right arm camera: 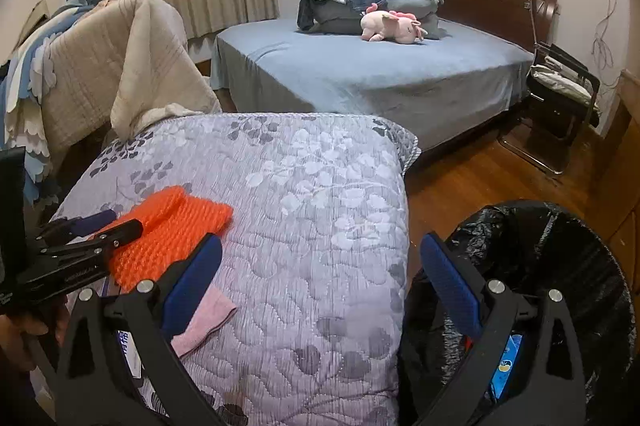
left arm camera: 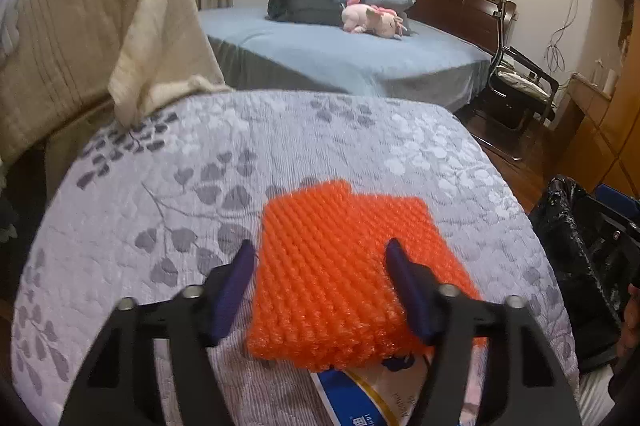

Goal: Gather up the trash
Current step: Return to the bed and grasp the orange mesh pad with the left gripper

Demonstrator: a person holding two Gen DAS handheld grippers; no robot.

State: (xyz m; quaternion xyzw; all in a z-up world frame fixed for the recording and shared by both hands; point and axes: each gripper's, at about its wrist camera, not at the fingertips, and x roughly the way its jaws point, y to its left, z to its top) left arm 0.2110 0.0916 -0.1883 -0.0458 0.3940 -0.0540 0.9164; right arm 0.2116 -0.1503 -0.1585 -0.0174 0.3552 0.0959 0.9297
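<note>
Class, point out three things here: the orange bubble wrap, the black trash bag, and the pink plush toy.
orange bubble wrap point(left arm camera: 340, 266), left wrist view, middle of its top.
black trash bag point(right arm camera: 532, 238), right wrist view, far inner wall.
pink plush toy point(right arm camera: 390, 26), right wrist view, its body.

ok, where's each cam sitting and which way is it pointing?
Left wrist: on the left claw, looking forward and down over the orange bubble wrap on the quilt; its open fingers straddle the wrap.
Right wrist: on the right claw, facing the same way, open, spanning the quilt edge and the black trash bag; the left claw shows at its left edge.
Shared: bubble wrap, quilt, trash bag, blue bed, pink plush toy.
</note>
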